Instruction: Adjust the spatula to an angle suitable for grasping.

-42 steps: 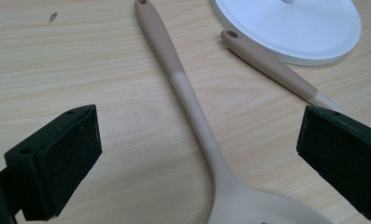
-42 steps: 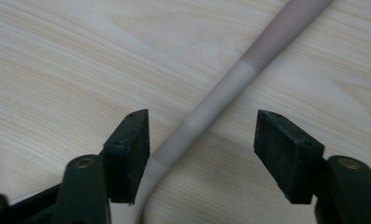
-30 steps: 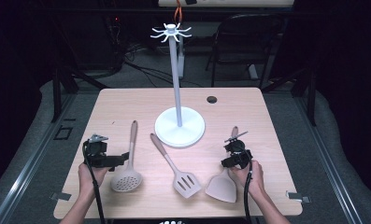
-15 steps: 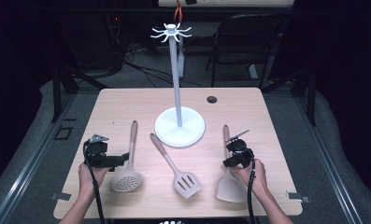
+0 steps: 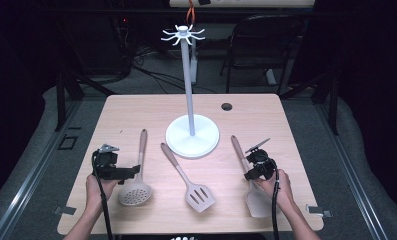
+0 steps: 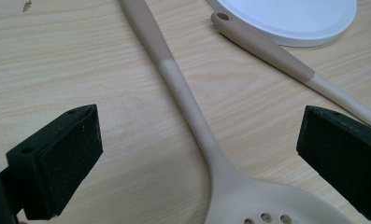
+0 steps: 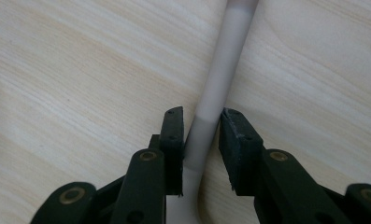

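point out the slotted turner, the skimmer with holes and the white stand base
slotted turner (image 5: 200, 195), high view, on its slotted head
skimmer (image 5: 135, 192), high view, on its perforated bowl
white stand base (image 5: 206, 135), high view, on the bare disc right of the pole

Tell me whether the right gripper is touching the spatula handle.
Touching. In the right gripper view, the right gripper has both jaws pressed against the spatula handle.
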Demonstrator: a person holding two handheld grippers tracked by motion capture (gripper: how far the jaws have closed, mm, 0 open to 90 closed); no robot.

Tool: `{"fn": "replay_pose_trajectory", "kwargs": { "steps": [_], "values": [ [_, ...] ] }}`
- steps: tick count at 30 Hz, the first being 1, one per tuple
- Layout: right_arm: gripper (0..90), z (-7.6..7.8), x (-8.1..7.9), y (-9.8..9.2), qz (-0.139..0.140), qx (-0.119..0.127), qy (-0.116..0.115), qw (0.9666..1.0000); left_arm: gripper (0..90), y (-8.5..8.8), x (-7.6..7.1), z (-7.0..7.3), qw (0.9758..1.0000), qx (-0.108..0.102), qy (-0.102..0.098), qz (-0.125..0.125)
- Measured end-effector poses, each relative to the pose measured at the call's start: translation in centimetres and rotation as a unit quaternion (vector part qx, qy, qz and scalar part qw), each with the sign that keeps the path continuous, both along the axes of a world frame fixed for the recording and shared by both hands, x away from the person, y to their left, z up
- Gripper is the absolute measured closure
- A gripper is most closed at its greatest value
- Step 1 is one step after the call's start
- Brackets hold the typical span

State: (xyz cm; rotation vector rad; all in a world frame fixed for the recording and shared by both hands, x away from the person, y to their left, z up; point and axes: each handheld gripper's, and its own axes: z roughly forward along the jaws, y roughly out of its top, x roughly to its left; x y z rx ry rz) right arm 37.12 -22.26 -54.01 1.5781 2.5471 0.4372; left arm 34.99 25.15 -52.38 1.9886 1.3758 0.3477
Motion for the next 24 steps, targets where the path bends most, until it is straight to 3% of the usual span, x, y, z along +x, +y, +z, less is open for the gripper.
{"fn": "replay_pose_trajectory", "kwargs": {
  "steps": [3, 8, 10, 11, 14, 20, 24],
  "values": [
    [73.9, 0.1, -0.1, 0.0, 0.007, -0.011, 0.013, 0.9998, 0.1, 0.0, 0.1, 0.0, 1.0, -0.001, -0.002, 0.003],
    [72.1, -0.1, -0.1, 0.0, 0.005, -0.003, 0.027, 0.9996, 0.1, -0.2, 0.2, -0.1, 1.0, 0.001, 0.002, -0.004],
    [72.3, -0.3, 0.0, 0.1, 0.005, 0.009, 0.021, 0.9997, 0.1, -0.4, 0.2, 0.0, 1.0, 0.002, 0.002, -0.005],
    [73.0, -0.3, 0.1, -0.1, 0.007, 0.001, 0.021, 0.9997, 0.1, -0.4, 0.2, 0.0, 1.0, 0.003, 0.001, -0.007],
    [74.0, -0.5, 0.2, -0.4, -0.003, 0.021, 0.025, 0.9995, 0.1, -0.6, 0.2, -0.1, 1.0, 0.005, 0.003, -0.008],
    [74.9, -0.6, 0.1, -0.2, -0.005, 0.018, 0.02, 0.9996, 0.1, -0.9, 0.3, -0.1, 0.9998, 0.008, 0.006, -0.014],
    [76.8, -0.7, 0.1, -0.4, -0.01, 0.037, 0.021, 0.999, 0.1, -1.0, 0.3, -0.1, 0.9999, 0.007, 0.004, -0.015]
  ]
}}
